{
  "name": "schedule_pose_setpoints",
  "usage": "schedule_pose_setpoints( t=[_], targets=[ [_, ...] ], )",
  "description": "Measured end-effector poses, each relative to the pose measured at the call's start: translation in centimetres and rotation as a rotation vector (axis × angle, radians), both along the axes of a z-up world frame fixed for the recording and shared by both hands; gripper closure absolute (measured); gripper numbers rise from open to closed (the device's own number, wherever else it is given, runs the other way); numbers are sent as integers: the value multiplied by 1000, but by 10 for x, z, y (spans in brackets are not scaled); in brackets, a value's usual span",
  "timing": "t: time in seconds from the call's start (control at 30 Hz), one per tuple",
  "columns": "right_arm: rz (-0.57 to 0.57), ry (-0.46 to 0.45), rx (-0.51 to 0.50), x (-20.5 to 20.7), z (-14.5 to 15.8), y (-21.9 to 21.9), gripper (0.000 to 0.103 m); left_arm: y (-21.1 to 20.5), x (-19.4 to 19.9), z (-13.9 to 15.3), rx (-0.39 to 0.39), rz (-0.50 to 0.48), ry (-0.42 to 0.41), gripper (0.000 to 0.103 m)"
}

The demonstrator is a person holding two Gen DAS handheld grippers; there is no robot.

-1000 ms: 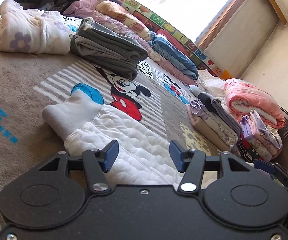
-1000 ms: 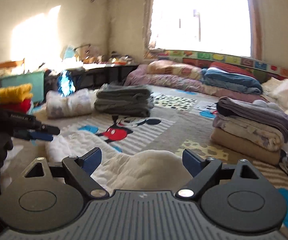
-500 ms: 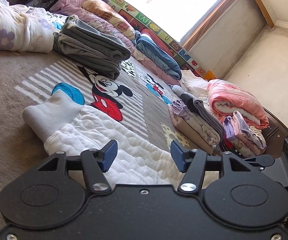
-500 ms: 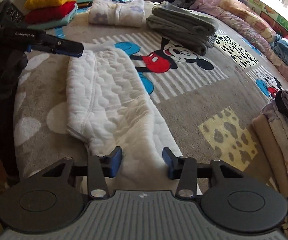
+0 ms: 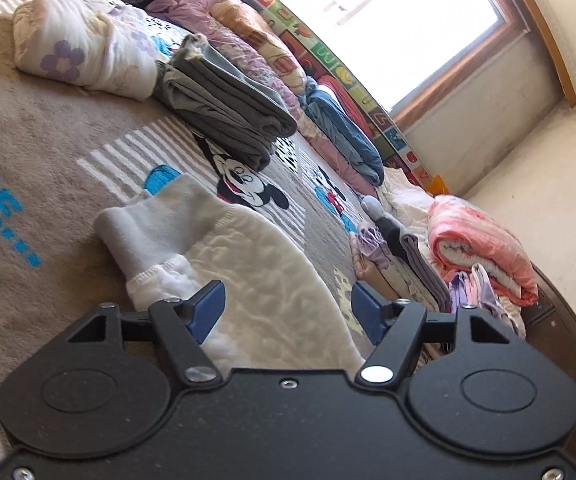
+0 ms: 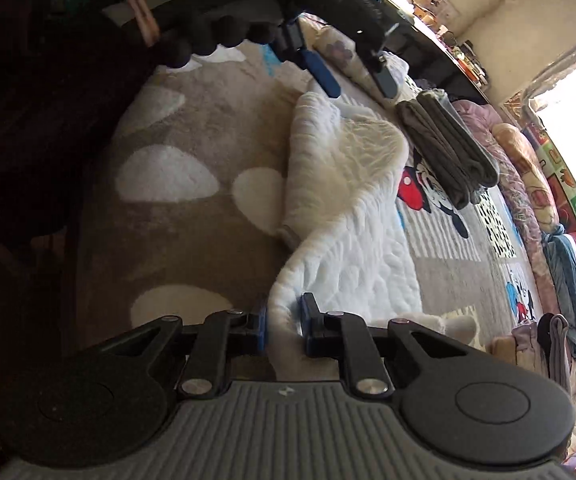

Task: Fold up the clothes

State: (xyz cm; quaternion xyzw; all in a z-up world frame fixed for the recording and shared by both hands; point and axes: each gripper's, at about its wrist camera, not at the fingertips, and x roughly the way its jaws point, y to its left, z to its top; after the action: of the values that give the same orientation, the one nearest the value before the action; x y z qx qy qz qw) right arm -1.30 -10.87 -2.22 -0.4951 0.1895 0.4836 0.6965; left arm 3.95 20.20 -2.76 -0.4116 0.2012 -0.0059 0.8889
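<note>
A white quilted garment (image 5: 263, 276) lies lengthwise on the Mickey Mouse rug (image 5: 47, 152), its ribbed cuff end (image 5: 155, 220) toward the far left. My left gripper (image 5: 288, 308) is open and empty, hovering just above the garment near that end. My right gripper (image 6: 283, 322) is shut on the near end of the white garment (image 6: 352, 216) and lifts it a little, so the cloth curves up from the rug. The left gripper also shows in the right wrist view (image 6: 352, 70), open, above the far end.
A folded grey stack (image 5: 227, 112) and a flowered white bundle (image 5: 83, 48) lie beyond the garment. Folded piles (image 5: 408, 268) and a pink quilt (image 5: 484, 248) sit at the right. Bedding lines the window wall. The person's dark sleeve (image 6: 47, 80) fills the upper left.
My right gripper has closed on the near end of the white garment and raised it. The left gripper has tilted and stays open over the cuff end.
</note>
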Motion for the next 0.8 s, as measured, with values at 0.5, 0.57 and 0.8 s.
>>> schedule_pose_setpoints(
  t=[0.5, 0.57, 0.8],
  targets=[
    [6, 33, -54, -50, -42, -13, 85, 65, -57, 11, 29, 347, 123, 31],
    [-7, 54, -42, -51, -39, -17, 85, 66, -59, 11, 58, 349, 148, 30],
    [-116, 161, -15, -49, -24, -46, 83, 68, -59, 2, 73, 316, 216, 30]
  ],
)
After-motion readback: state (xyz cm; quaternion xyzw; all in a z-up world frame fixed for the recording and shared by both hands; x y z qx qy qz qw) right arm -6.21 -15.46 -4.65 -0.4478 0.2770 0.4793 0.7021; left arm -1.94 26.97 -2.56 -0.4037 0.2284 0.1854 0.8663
